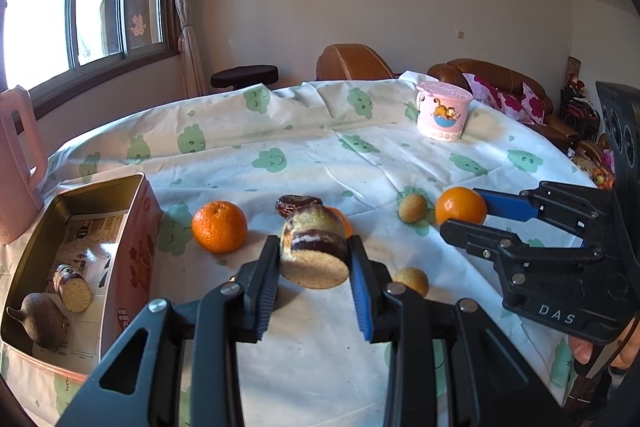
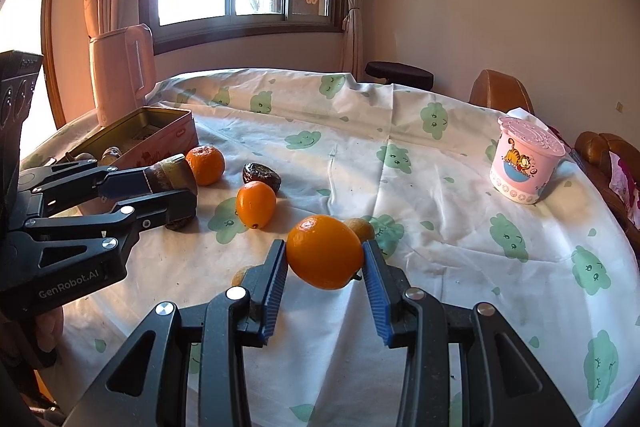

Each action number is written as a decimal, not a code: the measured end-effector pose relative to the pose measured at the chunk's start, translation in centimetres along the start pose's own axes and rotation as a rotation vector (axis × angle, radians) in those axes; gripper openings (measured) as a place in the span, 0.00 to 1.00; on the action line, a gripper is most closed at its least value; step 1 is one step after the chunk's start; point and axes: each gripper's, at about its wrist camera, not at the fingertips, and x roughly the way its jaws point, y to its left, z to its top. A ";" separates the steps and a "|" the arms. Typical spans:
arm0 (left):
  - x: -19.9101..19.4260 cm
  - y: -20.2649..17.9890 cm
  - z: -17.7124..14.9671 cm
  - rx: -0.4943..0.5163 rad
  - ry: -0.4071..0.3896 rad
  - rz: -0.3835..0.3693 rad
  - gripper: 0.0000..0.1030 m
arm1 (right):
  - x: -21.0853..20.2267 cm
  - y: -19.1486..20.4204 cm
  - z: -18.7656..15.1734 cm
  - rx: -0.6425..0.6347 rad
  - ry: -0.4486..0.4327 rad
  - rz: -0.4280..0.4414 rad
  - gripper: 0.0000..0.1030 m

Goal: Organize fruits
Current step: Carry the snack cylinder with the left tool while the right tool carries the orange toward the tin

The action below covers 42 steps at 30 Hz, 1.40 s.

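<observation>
Fruits lie scattered on the cloud-print tablecloth (image 1: 304,131), and two of them sit in my own jaws. My left gripper (image 1: 314,267) is clamped on a cut sweet potato piece (image 1: 314,247): its dark skin is pinched between my blue pads, its pale cut face turned toward my camera, and it looks lifted clear of the cloth. My right gripper (image 2: 326,261) is clamped on an orange (image 2: 324,251), which fills the gap between my fingertips and bulges a little past them. Just left of the held potato piece a mandarin (image 1: 219,226) rests on the cloth, with a dark wrinkled date (image 1: 294,203) behind my left fingertips. From the right wrist view a second loose orange (image 2: 256,202) lies between my two grippers, near the date. Two small tan round fruits (image 1: 413,207) lie on the cloth, one near my right gripper's tips, the other (image 1: 412,279) just beside my left gripper's right finger. To the far left the open tin box (image 1: 132,227) already holds another cut potato piece (image 1: 73,287) and a whole brown root (image 1: 40,319). A pink jug (image 2: 120,71) stands behind the tin, and a pink cartoon tub (image 1: 442,111) stands well apart at the far right of the table.
</observation>
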 end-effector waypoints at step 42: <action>-2.0 0.5 -0.2 -0.029 -0.108 0.049 0.34 | -2.5 -0.3 -0.2 0.016 -0.134 -0.042 0.39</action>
